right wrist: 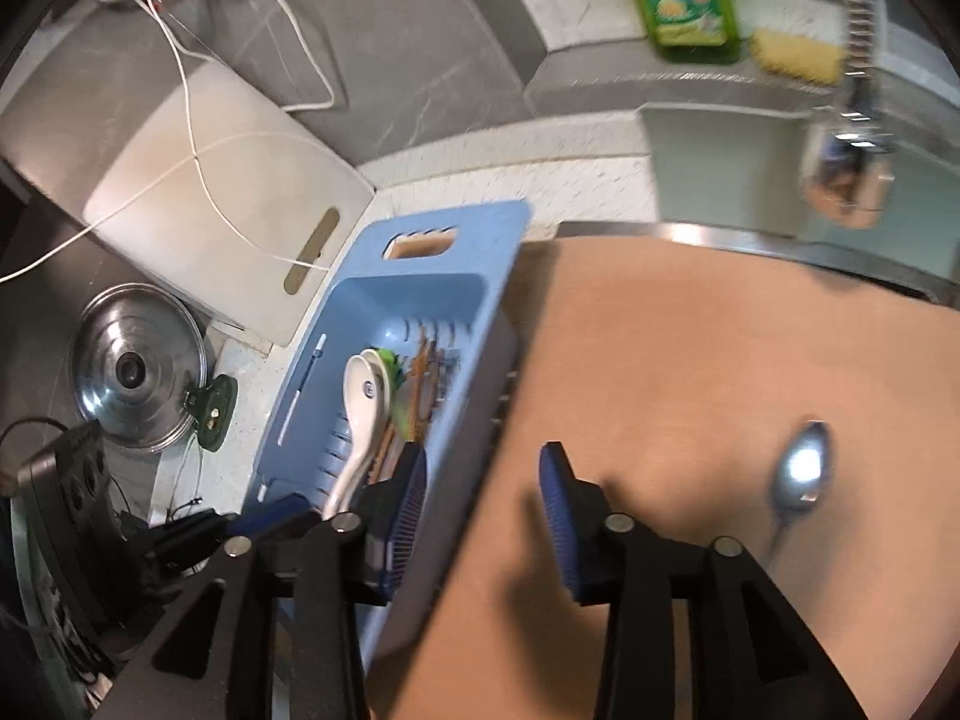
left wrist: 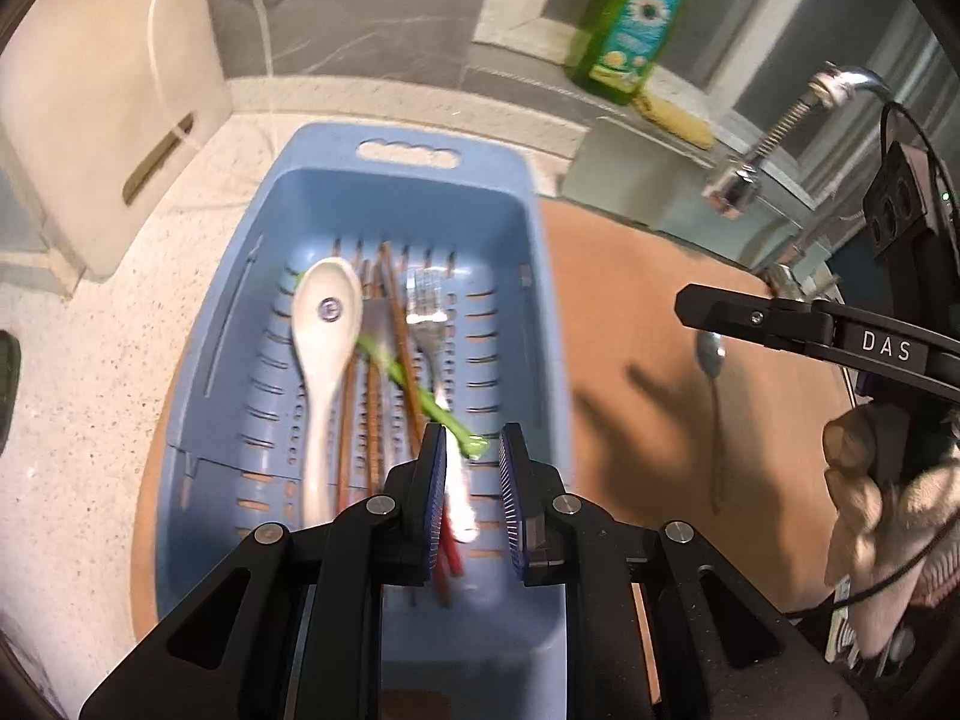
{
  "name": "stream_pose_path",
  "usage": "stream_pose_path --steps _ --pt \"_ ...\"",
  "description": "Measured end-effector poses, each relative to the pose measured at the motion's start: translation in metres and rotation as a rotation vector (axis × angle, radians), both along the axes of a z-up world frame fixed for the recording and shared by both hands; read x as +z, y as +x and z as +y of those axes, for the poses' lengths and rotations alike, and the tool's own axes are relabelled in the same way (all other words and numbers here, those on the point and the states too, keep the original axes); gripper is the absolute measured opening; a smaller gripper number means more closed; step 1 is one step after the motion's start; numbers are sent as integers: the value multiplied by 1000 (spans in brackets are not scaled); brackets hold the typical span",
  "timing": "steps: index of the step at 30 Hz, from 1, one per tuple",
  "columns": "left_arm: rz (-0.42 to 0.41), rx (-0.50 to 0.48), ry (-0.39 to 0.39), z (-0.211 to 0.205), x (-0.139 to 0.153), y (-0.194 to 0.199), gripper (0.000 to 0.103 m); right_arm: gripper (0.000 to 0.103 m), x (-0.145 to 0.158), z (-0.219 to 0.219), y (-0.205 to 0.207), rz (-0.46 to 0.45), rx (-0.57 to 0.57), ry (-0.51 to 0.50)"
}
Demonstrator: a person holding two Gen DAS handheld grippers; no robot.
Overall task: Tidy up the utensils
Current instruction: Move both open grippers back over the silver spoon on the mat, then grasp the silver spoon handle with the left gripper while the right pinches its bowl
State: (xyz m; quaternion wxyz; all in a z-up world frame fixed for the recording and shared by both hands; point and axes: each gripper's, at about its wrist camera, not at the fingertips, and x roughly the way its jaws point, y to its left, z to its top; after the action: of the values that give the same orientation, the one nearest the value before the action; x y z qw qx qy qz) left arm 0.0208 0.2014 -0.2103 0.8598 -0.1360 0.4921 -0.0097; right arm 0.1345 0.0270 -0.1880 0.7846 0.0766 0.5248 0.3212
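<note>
A blue slotted basket (left wrist: 312,192) holds a white ceramic spoon (left wrist: 324,324), brown chopsticks (left wrist: 375,420), a metal fork (left wrist: 429,312) and a green-handled utensil (left wrist: 438,414). My left gripper (left wrist: 474,468) is open just above the basket's near end; the green handle's tip lies between its fingers, untouched. A metal spoon (right wrist: 801,474) lies on the tan mat (right wrist: 690,372); it also shows in the left wrist view (left wrist: 711,354). My right gripper (right wrist: 483,516) is open and empty over the mat, beside the basket (right wrist: 480,252) and left of the spoon.
A white cutting board (right wrist: 240,204) leans behind the basket. A steel pot lid (right wrist: 135,366) lies at the left. A green soap bottle (left wrist: 630,18) and yellow sponge (left wrist: 675,114) stand by the sink faucet (left wrist: 774,138). White cables (right wrist: 198,90) trail across the counter.
</note>
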Motion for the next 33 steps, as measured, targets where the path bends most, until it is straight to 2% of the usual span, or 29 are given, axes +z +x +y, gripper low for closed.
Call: stream_pose_path --steps 2,3,9,10,12,15,24,30,33 --pt "-12 -18 4 -14 5 -3 16 55 4 -25 -3 -32 -14 19" --pt "-17 -26 2 -23 7 -4 16 56 5 -33 -4 -47 -18 20" --pt "-18 -82 -2 -70 9 -4 17 57 7 -95 3 -98 -45 -1" --pt "-13 -92 -6 -79 7 -3 18 57 7 -103 5 -95 -53 -1" --pt "-4 -112 -13 -93 3 -3 27 57 3 -118 11 -88 -74 -12" --pt "16 -147 -21 -120 -6 2 28 57 -4 -136 20 -79 -92 -28" --pt "81 -228 -2 -184 -35 23 28 57 -35 -150 43 7 -77 -39" --pt "114 -241 28 -200 -50 34 28 56 -52 -140 56 56 -67 -23" --pt "124 -236 41 -203 -53 35 28 55 -56 -129 59 48 -49 -49"
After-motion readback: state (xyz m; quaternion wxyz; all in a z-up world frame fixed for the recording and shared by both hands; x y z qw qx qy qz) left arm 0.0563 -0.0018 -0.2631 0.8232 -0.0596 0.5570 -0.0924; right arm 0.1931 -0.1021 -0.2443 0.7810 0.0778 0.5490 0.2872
